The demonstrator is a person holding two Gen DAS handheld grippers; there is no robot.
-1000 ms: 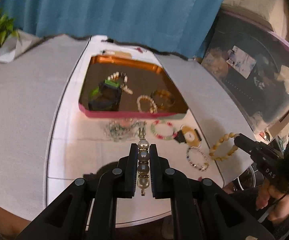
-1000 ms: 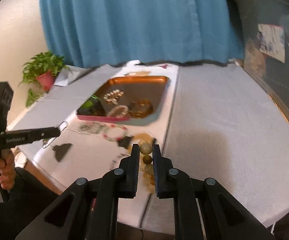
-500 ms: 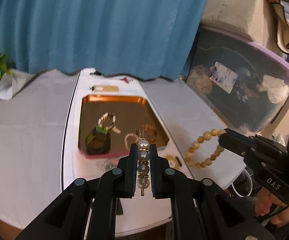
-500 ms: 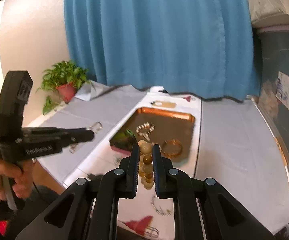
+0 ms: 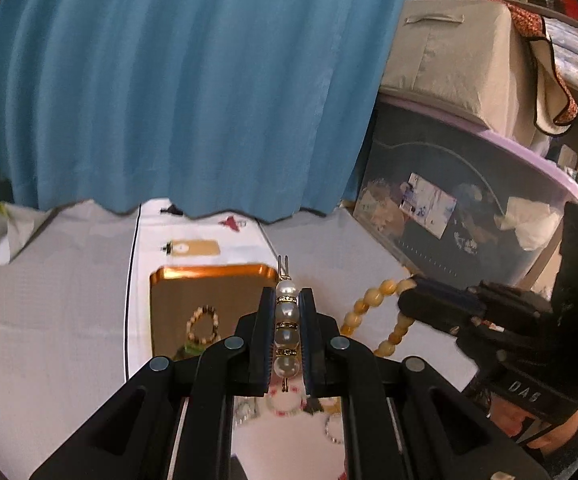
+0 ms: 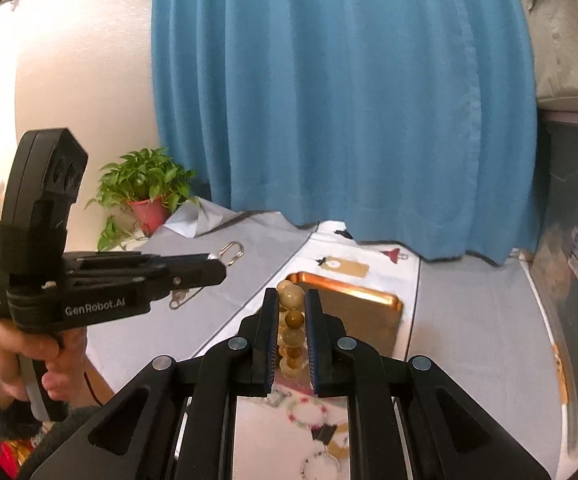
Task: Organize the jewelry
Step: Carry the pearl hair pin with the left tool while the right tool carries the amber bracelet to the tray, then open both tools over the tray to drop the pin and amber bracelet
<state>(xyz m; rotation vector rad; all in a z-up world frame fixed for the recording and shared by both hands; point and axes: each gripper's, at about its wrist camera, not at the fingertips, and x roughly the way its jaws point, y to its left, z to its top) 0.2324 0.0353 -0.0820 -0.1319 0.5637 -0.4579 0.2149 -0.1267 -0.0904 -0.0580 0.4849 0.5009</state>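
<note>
My left gripper [image 5: 287, 300] is shut on a pearl hair clip [image 5: 287, 332] and holds it high above the table. My right gripper [image 6: 292, 300] is shut on a yellow bead bracelet [image 6: 292, 320]; it hangs from that gripper in the left wrist view [image 5: 373, 312]. The orange tray [image 5: 209, 276] lies below on the white runner, with a bead bracelet [image 5: 203, 326] inside. It also shows in the right wrist view [image 6: 369, 300]. Each gripper shows in the other's view: the left [image 6: 205, 270], the right [image 5: 409, 304].
Loose bracelets [image 5: 287, 402] lie on the runner in front of the tray, also in the right wrist view [image 6: 307, 414]. A gold tag [image 5: 193, 248] lies behind the tray. A potted plant [image 6: 145, 196] and a metal clip [image 6: 231, 250] are at the left. A storage bin [image 5: 469, 208] stands at the right.
Both grippers have risen well above the table with their jewelry still held. The tray and the loose bracelets now sit lower and smaller in both views.
</note>
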